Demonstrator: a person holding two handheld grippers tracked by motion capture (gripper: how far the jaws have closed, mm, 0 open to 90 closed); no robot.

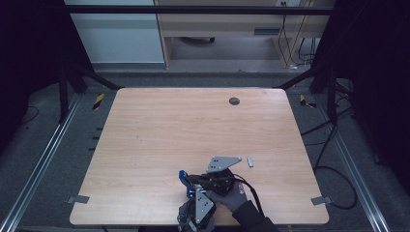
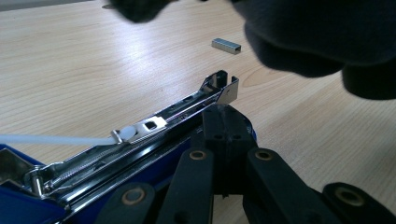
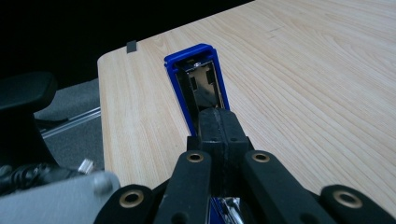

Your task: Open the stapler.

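A blue stapler [image 1: 183, 179] lies open near the table's front edge. Its blue lid [image 3: 194, 70] is swung up and away, hollow side towards me. Its chrome staple rail [image 2: 187, 109] is bare, with a white pusher rod [image 2: 51, 139] trailing from it. My left gripper [image 2: 223, 114] is shut, its tips resting against the stapler's base beside the rail's front end. My right gripper [image 3: 217, 121] is also shut, its tips against the lower part of the raised lid. In the high view both grippers [image 1: 196, 186] crowd over the stapler, held by gloved hands. A short strip of staples [image 1: 250, 162] [image 2: 226, 45] lies on the table to the right.
The wooden table [image 1: 193, 125] has a round grey cable cap [image 1: 234, 101] at the back. Metal clamps [image 1: 77, 198] sit at its front corners. Cables [image 1: 333, 135] run on the floor to the right. The dark blur at the top of the left gripper view is the other hand's glove [image 2: 322, 37].
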